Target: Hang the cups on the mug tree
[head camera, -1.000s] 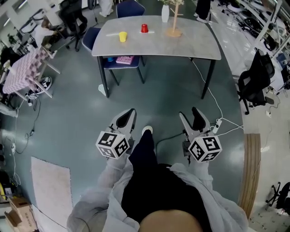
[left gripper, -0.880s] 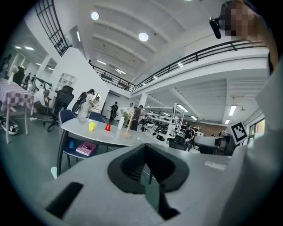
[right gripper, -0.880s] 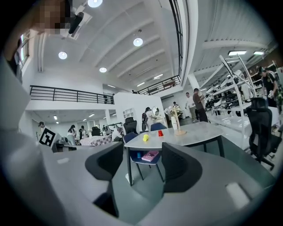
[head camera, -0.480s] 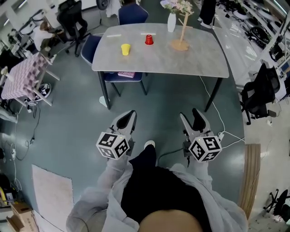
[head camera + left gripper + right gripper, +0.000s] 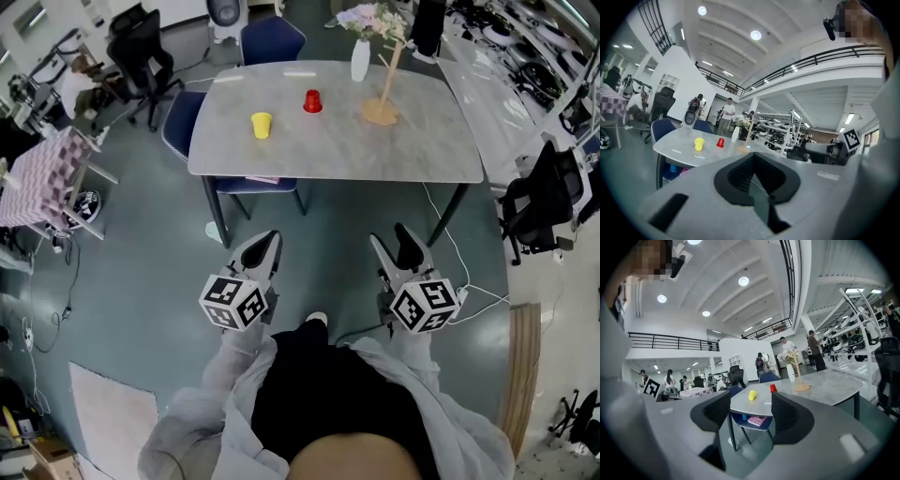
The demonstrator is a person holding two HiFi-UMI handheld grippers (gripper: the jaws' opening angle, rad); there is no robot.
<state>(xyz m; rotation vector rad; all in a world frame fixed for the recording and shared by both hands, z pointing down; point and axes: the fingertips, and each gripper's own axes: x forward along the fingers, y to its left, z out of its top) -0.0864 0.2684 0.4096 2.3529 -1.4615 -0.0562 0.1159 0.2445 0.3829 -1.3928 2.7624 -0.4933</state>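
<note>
Hadn't reached the cups yet, nothing in either gripper.

Had the right gripper (image 5: 389,232) with jaws apart on nothing and the left gripper (image 5: 270,238) with jaws together at the tips, both well short of the table (image 5: 328,155). Spotted the yellow cup (image 5: 261,124) and red cup (image 5: 312,100) sitting apart on the tabletop, mug tree (image 5: 382,101) off to their right beside a vase (image 5: 361,62). Looked light and stiff, probably plastic, likely slick-sided. Reckoned a pinch across the wall near the rim was best, leaving any handle free for a peg. Couldn't make out handles from there.
</note>
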